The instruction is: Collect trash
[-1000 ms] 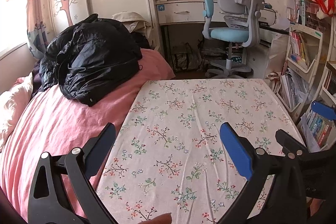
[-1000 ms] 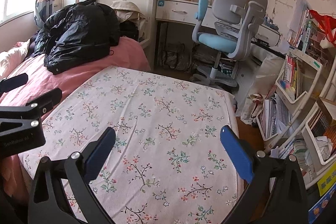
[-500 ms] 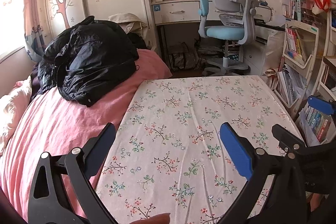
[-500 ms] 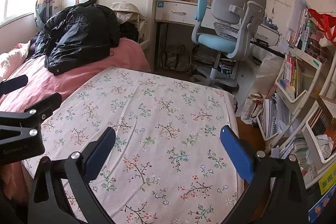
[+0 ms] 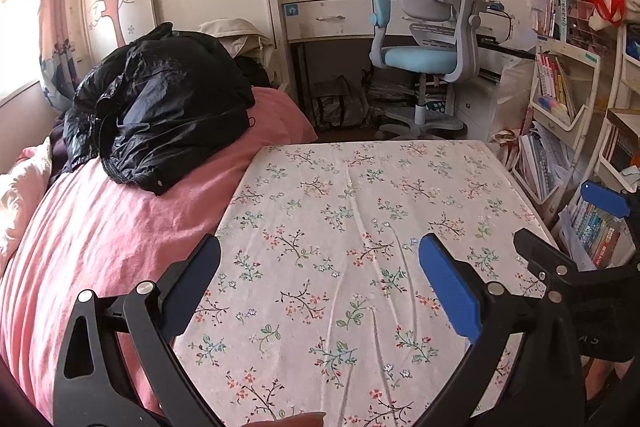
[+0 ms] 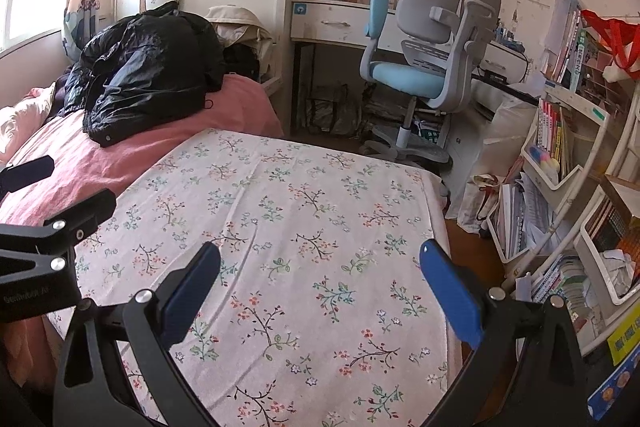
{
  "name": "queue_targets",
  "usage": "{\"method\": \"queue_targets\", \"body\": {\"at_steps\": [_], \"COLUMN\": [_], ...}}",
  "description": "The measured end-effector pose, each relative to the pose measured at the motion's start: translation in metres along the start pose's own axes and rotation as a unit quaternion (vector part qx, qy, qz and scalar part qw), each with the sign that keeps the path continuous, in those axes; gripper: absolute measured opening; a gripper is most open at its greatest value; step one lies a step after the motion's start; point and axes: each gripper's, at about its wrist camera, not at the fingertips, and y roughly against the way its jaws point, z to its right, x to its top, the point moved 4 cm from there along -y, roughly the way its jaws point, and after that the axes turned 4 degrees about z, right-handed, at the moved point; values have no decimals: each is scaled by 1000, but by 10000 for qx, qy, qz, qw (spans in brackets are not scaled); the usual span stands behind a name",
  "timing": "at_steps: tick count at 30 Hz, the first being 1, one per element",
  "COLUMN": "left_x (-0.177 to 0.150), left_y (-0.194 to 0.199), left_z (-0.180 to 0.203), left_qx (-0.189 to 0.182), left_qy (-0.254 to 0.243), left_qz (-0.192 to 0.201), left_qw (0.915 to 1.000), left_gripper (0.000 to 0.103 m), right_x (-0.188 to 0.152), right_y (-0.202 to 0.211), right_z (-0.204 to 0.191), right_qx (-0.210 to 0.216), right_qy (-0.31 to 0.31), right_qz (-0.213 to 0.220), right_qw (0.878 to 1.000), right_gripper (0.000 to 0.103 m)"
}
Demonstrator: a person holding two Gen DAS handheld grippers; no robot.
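Trash is not to be found in either view: the floral cloth covering the table bears nothing at all, no wrapper, scrap or container, and no bin or bag for collecting shows itself plainly. The left gripper hangs over the near end of that cloth with its blue-padded jaws spread wide and nothing between them. The right gripper hovers beside it over the same surface, likewise released and empty; its black frame can be seen at the right edge of the left view. Judged from this, the work stands at the searching stage, with no pickup begun. Outward from the table, a pink bedspread lies against its left edge, and a black jacket is heaped on the bed, well apart from both claws. Beyond the far end of the table stand a blue and grey desk chair and a white desk, with bags of some kind in the shadow beneath; their contents cannot be made out. To the right, white shelf racks hold books and papers, and a crumpled white sheet sits in one lower tray, which may be rubbish, though that is uncertain. The next move, in my assessment, calls for turning the cameras toward the floor or the shelf side to locate an actual piece of litter before either claw closes on anything.
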Motion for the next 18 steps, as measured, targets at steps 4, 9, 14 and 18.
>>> {"method": "queue_targets", "body": {"at_steps": [4,9,14,18], "left_x": [-1,-3,-7,-8], "left_y": [2,4,7,8], "left_z": [2,3,4,5], "left_qx": [-11,-26,-37,-28], "left_qy": [14,61,73,28], "left_qz": [-6,-21,-47,-49], "left_qw": [10000,10000,10000,10000], "left_gripper": [96,96,96,96], "right_x": [-2,-5,-8,-10], "right_y": [1,1,2,2], "right_z": [3,6,6,7], "right_qx": [-25,-44,-79,-117], "right_qy": [-7,-70,-60,-40], "right_qz": [-13,-56,-78,-103], "right_qw": [10000,10000,9999,9999], "right_gripper": [96,96,96,96]}}
